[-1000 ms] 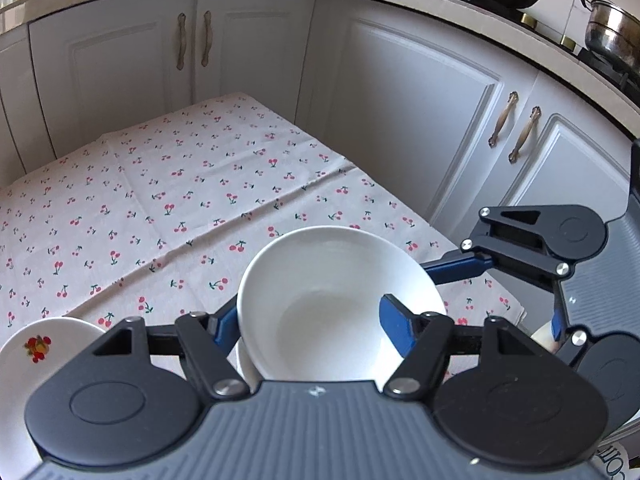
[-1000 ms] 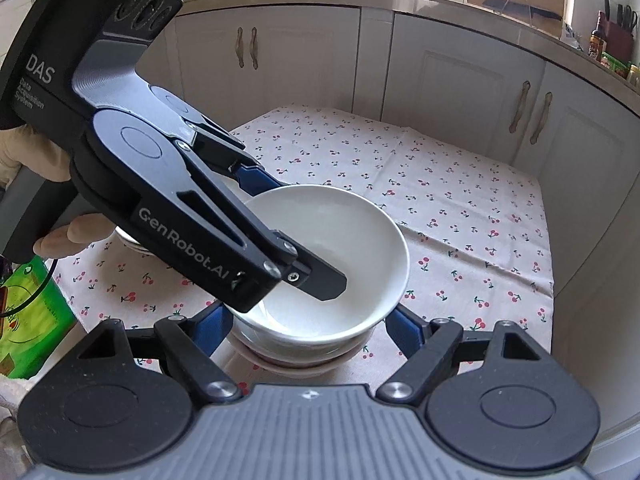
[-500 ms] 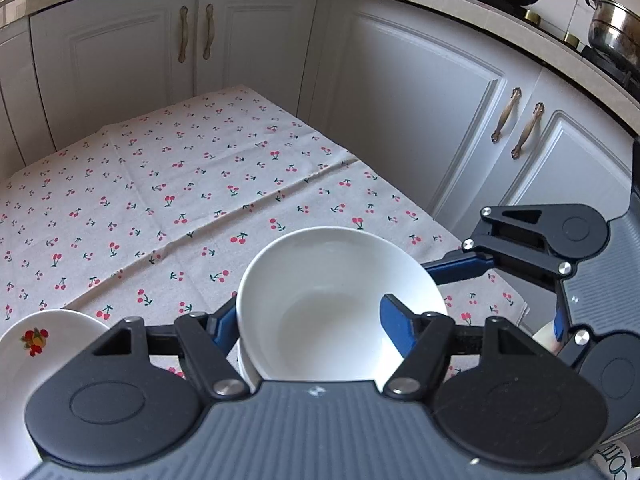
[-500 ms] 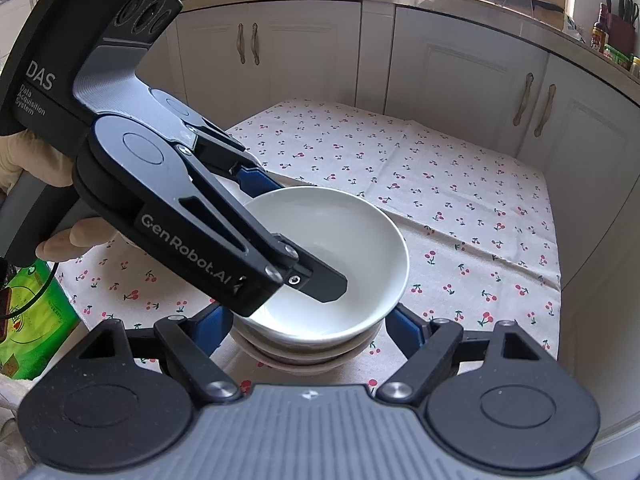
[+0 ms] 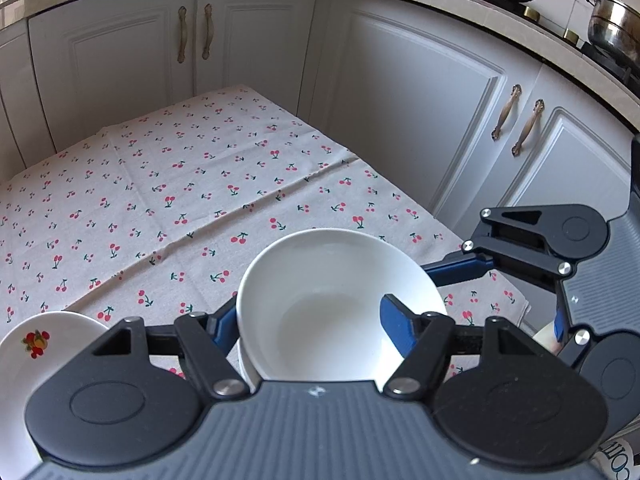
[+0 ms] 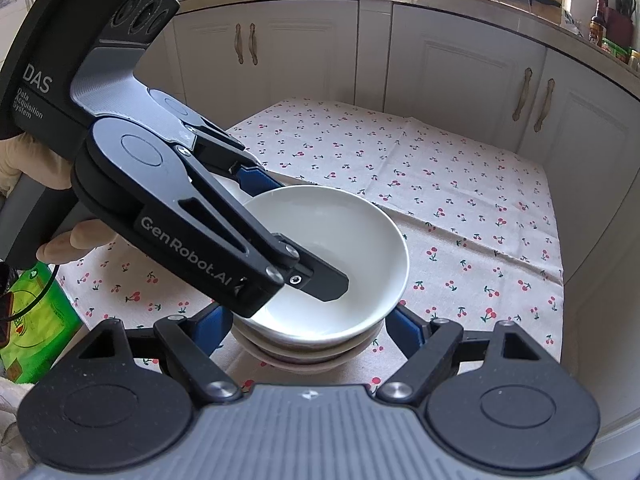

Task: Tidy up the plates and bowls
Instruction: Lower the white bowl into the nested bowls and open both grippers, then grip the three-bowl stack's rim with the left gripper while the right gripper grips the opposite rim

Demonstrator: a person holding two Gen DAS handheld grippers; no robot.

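A plain white bowl point(image 5: 320, 300) point(image 6: 352, 232) rests on top of a short stack of bowls point(image 6: 304, 354) at the near edge of the cherry-print tablecloth point(image 5: 160, 200). My left gripper point(image 5: 310, 320) point(image 6: 290, 230) is shut on this bowl's wall, one finger inside the bowl and the other outside its rim. My right gripper point(image 6: 310, 326) point(image 5: 500, 300) is open, with a blue pad on each side of the stack's lower bowls. A sliver of cloth shows beside the right pad.
A white plate with a fruit print point(image 5: 36, 356) lies to the left of the stack. White cabinet doors point(image 5: 400, 120) close off the table's far and right sides. A gloved hand point(image 6: 24, 160) holds the left gripper. A green bag point(image 6: 36, 320) lies off the table's left edge.
Both views have shifted only slightly. The white bowl stays in the left gripper's hold over the stack, and the right fingers keep their place beside it.
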